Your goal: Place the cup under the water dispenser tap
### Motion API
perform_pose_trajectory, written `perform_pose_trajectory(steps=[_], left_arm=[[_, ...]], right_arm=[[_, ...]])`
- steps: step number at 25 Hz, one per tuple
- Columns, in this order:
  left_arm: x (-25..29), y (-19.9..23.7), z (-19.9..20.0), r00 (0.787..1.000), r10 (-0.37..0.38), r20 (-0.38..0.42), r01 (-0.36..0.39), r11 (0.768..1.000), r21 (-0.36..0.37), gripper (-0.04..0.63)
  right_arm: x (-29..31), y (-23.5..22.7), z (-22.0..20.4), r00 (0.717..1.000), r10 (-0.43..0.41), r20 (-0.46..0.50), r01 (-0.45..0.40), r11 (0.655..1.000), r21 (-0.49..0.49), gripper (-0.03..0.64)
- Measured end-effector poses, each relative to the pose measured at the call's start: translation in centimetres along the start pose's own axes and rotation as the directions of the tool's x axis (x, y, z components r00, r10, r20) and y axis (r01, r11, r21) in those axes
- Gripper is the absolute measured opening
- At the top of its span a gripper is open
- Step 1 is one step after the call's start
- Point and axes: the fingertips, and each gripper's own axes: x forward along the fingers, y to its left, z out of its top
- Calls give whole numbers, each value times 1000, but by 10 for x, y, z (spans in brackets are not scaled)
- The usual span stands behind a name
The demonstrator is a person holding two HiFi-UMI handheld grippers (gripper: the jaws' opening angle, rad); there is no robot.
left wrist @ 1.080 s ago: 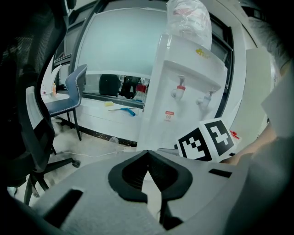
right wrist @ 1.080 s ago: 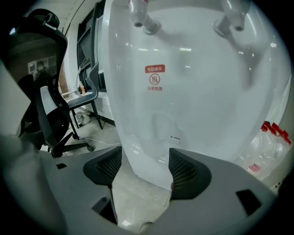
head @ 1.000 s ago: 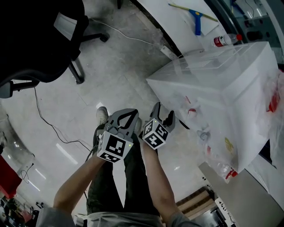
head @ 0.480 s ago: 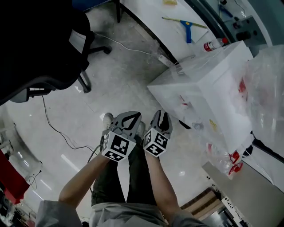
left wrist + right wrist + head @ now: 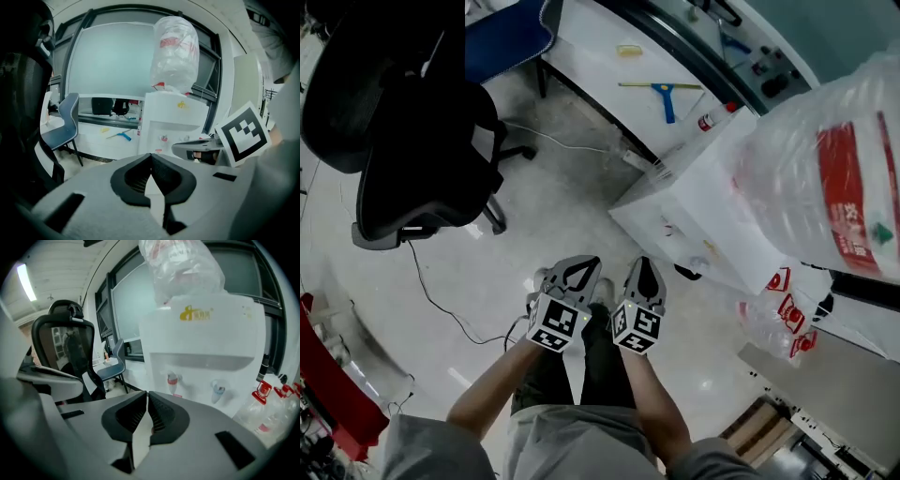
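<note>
The head view looks steeply down from above the person onto the floor, with the left gripper (image 5: 579,266) and the right gripper (image 5: 644,266) low in the middle. Each gripper view sits just behind its own jaws and faces forward to the water dispenser (image 5: 694,216), which fills more of the right gripper view. All three views share this dispenser. The head view and the left gripper view also share the blue squeegee (image 5: 661,91).

Left gripper (image 5: 577,266) beside right gripper (image 5: 644,265) over legs (image 5: 539,380); right fingers (image 5: 636,281) just closed, empty; water dispenser (image 5: 703,216) right.
</note>
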Motion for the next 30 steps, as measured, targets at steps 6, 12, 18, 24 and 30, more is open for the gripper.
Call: perform_pose_trajectory(steps=[6, 12, 18, 24, 30], left_arm=[[-31, -6, 56, 998, -34, 62, 30, 998, 55, 9], [-68, -20, 112, 994, -53, 97, 46, 996, 74, 8], [-99, -37, 169, 985, -84, 150, 70, 993, 95, 9], [-117, -57, 208, 976, -123, 180, 102, 987, 123, 8], [-126, -78, 232, 966, -167, 196, 138, 978, 154, 9]], right_arm=[[-45, 34, 71, 988, 86, 130, -86, 996, -6, 12], [-92, 48, 124, 966, 174, 190, -178, 984, 4, 11], [-136, 54, 173, 943, 233, 240, -240, 971, 3, 11], [-170, 48, 212, 924, 253, 286, -264, 964, 3, 11], [-191, 39, 230, 911, 270, 313, -297, 954, 39, 11]])
